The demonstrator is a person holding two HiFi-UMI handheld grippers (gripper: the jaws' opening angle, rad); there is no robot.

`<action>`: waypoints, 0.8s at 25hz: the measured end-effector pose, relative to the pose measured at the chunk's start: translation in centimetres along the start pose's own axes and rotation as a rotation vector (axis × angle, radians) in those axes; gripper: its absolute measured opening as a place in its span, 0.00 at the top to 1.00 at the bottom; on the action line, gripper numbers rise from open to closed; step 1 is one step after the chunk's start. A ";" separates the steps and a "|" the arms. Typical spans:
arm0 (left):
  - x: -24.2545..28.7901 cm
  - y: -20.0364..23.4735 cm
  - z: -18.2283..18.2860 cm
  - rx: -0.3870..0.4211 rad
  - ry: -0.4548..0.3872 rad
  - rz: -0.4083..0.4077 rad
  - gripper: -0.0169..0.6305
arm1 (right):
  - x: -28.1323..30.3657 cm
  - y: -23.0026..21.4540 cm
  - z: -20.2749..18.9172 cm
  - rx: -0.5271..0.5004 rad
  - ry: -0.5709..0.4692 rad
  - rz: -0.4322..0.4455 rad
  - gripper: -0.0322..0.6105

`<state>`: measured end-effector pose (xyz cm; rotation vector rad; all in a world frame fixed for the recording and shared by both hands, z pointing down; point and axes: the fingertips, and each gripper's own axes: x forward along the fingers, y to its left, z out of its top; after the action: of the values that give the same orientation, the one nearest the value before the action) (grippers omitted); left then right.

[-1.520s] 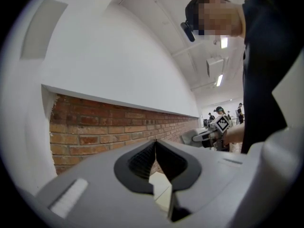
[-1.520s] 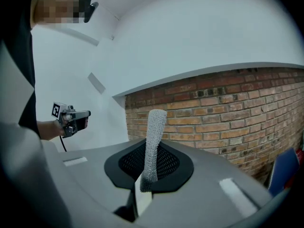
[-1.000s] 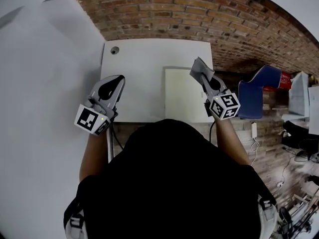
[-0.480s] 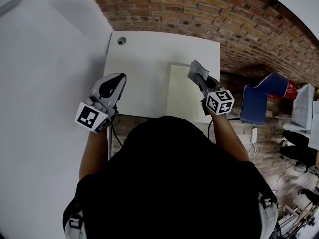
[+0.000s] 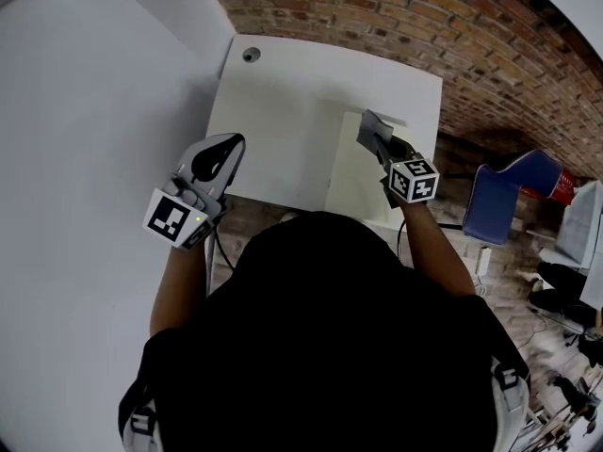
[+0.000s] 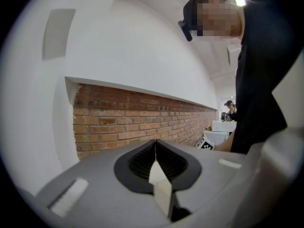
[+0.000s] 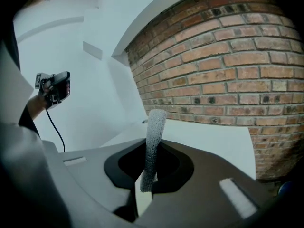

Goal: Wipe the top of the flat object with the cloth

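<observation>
A pale flat panel lies on the right half of the white table. My right gripper hovers over the panel's far right part, shut on a grey knitted cloth. In the right gripper view the cloth stands up as a folded strip from between the jaws of the right gripper. By the table's front left edge my left gripper is held up, shut and holding nothing. The left gripper view shows the left gripper pointing at a brick wall.
A brick wall runs behind the table and a white wall along its left. The tabletop has a cable hole at its far left corner. A blue chair stands to the right on the brick floor.
The head view has swung left. My right gripper with the cloth has shifted left across the panel, away from its right edge. The left gripper has hardly moved.
</observation>
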<state>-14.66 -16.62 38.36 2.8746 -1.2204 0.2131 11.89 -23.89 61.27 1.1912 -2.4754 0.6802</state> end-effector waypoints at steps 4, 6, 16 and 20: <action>-0.4 0.2 0.2 -0.020 -0.005 0.011 0.97 | 2.0 0.5 -1.1 -0.013 0.047 0.034 0.93; -0.7 0.5 0.1 -0.028 -0.008 0.021 0.97 | 3.0 0.9 -1.6 -0.025 0.072 0.052 0.93; -2.0 1.2 0.0 -0.062 -0.005 0.079 0.97 | 7.0 1.8 -3.7 -0.023 0.166 0.113 0.93; -3.0 1.9 -0.3 -0.075 0.003 0.110 0.97 | 8.6 1.5 -5.3 0.030 0.205 0.110 0.93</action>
<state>-18.07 -15.80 38.16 2.7458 -1.3576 0.1687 5.86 -25.81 69.28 0.9491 -2.3788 0.8270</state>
